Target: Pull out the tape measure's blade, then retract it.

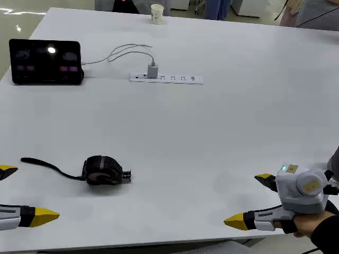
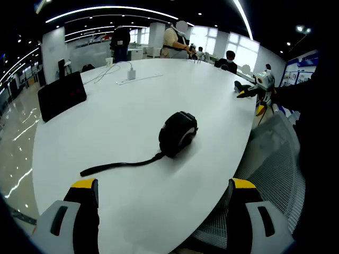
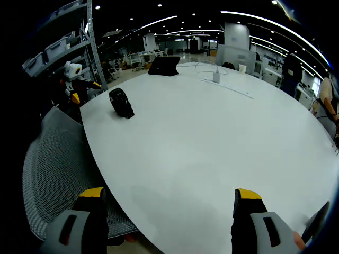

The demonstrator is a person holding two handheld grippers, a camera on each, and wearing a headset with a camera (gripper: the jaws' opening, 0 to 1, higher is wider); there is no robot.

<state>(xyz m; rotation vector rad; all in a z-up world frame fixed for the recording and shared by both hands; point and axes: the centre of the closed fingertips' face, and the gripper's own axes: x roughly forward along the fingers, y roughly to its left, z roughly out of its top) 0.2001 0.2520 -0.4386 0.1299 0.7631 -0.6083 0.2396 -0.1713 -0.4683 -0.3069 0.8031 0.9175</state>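
A black tape measure lies on the white table near the front left, its black wrist strap trailing to the left. No blade is out. My left gripper is open at the bottom left, just short of the strap, and holds nothing. In the left gripper view the tape measure lies ahead of the open yellow-tipped jaws of my left gripper. My right gripper is open at the bottom right, far from the tape measure, with only bare table between its jaws.
A dark tablet stands at the back left. A white power strip with a charger and cable lies mid-back, and a paper cup stands at the far edge. A grey mesh chair sits below the table's front edge. People stand beyond the table.
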